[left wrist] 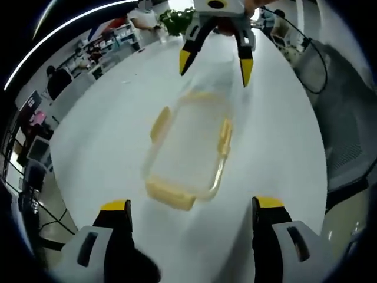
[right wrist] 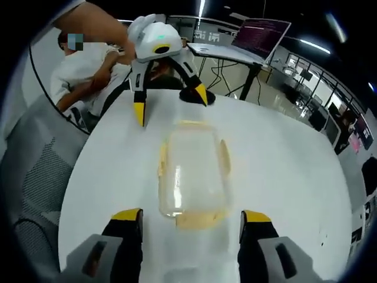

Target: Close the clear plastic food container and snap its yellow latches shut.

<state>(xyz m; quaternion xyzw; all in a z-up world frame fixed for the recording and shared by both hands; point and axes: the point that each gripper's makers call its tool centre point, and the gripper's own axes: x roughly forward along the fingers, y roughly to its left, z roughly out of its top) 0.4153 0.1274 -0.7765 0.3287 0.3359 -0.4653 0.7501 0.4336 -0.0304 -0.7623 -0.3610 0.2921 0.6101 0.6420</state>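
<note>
Both my claws, left and right, hang apart over the container mid-frame on the table. Pressing one latch unevenly could skid the light box.

Motion blur smears the clear container and its latches.

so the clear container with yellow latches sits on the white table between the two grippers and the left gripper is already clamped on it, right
Not quite. The left gripper is open and off the container, as the left gripper view shows. The container does sit on the white table between it and the right gripper.
</note>
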